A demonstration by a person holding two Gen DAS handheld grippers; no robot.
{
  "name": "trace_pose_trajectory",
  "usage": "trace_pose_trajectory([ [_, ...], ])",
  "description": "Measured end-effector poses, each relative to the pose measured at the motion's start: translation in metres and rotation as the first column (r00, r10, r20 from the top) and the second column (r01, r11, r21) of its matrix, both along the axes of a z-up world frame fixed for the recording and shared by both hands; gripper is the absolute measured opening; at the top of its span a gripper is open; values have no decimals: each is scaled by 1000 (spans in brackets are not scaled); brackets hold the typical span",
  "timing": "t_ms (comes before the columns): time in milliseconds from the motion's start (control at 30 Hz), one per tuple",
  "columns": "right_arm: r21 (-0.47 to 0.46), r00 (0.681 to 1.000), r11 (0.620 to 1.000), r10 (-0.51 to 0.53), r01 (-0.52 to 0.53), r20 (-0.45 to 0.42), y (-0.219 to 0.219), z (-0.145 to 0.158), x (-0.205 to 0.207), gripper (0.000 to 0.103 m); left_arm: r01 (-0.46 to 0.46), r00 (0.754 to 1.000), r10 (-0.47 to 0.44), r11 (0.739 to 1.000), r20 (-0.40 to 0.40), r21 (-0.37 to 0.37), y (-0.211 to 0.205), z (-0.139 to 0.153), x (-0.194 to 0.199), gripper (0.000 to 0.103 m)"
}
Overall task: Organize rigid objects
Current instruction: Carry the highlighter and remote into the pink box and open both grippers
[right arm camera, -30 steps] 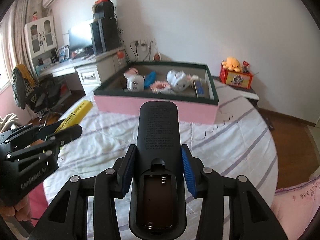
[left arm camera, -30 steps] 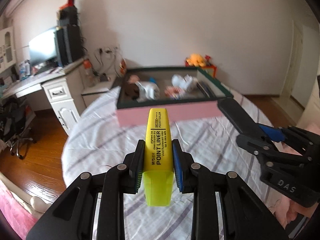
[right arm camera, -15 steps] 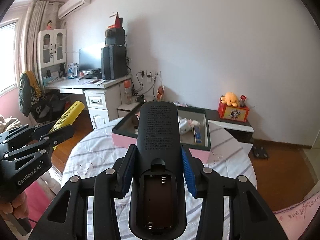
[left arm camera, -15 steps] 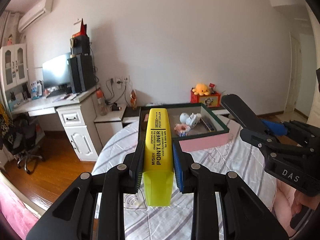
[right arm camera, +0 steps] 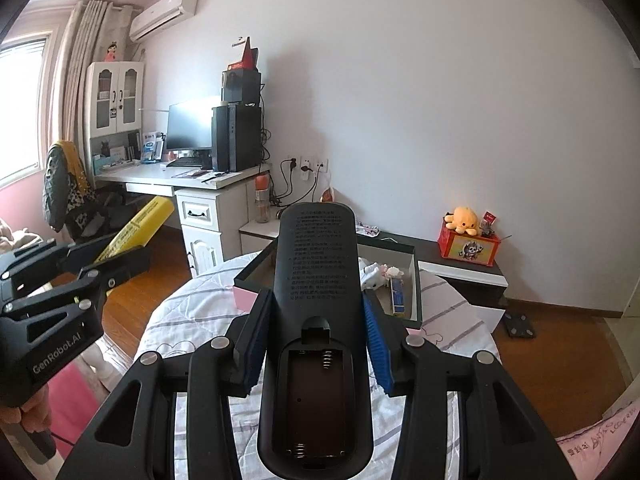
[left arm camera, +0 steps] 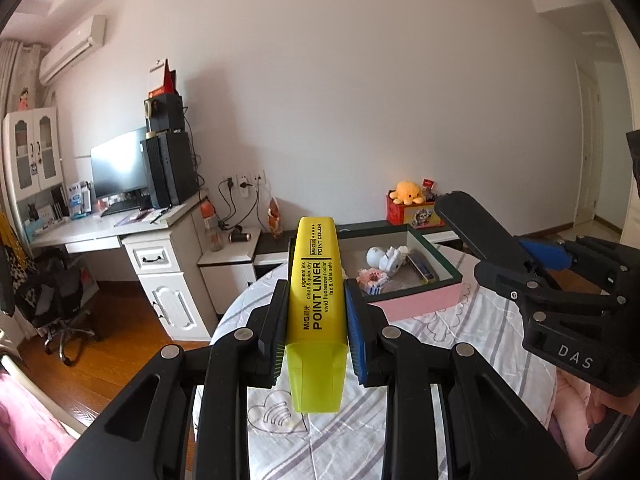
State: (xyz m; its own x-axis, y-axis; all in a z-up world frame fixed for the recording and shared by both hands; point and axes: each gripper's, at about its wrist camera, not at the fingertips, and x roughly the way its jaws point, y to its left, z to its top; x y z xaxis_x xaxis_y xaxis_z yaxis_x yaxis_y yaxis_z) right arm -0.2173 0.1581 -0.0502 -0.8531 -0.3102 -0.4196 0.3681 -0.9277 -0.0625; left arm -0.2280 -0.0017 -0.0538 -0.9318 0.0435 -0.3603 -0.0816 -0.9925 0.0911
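My left gripper [left arm camera: 316,316] is shut on a yellow highlighter [left arm camera: 317,292] marked "POINT LINER", held above the round table with its clear cap toward the camera. My right gripper [right arm camera: 316,336] is shut on a black remote control [right arm camera: 318,300], back side up, with its battery bay uncovered and without batteries. A pink box with a dark green rim [left arm camera: 424,300] stands on the table beyond both grippers and holds small toys and a flat blue item. In the left wrist view the right gripper [left arm camera: 560,280] is at the right; in the right wrist view the left gripper [right arm camera: 60,280] is at the left.
The round table [left arm camera: 460,328] has a white striped cloth. Behind it stand a white desk [right arm camera: 192,184] with a monitor and computer tower, a low dark shelf [right arm camera: 472,268] with an orange plush, and a chair [left arm camera: 60,300] on the wooden floor.
Both grippers rose and tilted up, so the box and table dropped lower and farther in view and more of the room shows. Both grips stayed the same.
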Motion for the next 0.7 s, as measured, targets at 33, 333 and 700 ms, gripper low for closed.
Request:
trace_pose_trajectory([
  [33, 3, 1000, 1000, -1, 1, -2, 2, 1, -1, 45, -3, 1000, 3, 1000, -6, -2, 0, 2, -1, 26],
  [333, 9, 1000, 1000, 4, -4, -10, 6, 7, -22, 45, -21, 1000, 20, 999, -24, -31, 1, 12, -21, 26],
  [700, 27, 1000, 1000, 3, -3, 6, 5, 3, -69, 45, 7, 1000, -6, 999, 23, -40, 6, 4, -83, 26],
])
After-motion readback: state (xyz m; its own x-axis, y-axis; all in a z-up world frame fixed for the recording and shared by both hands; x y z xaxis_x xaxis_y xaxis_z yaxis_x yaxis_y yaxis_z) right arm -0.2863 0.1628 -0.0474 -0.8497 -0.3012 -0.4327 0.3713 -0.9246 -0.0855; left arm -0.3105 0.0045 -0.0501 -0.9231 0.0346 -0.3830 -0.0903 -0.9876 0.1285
